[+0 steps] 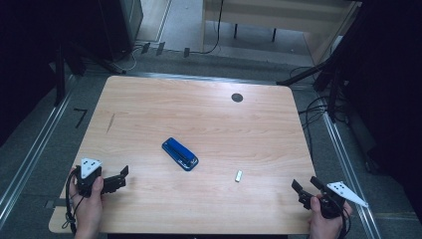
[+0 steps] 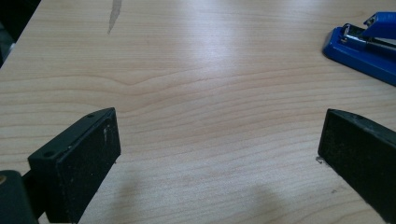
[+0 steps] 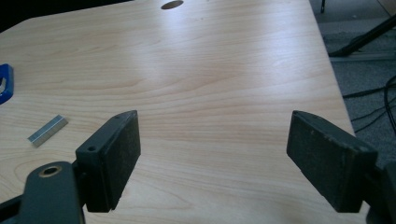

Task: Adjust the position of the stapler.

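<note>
A blue stapler [image 1: 180, 154] lies near the middle of the wooden table [image 1: 149, 114]; its end also shows at the top right of the left gripper view [image 2: 364, 44]. A small strip of metal staples [image 1: 239, 175] lies to its right, seen too in the right gripper view [image 3: 47, 130]. My left gripper [image 1: 119, 178] rests at the table's near left corner, open, with bare wood between its jaws [image 2: 219, 140]. My right gripper [image 1: 304, 187] sits at the near right corner, open and holding nothing [image 3: 212, 140].
A dark round hole [image 1: 237, 97] marks the table's far right part. Cables and stand legs [image 1: 318, 74] lie on the floor beyond the table's right and far edges. A dark streak [image 1: 110, 122] marks the wood at the left.
</note>
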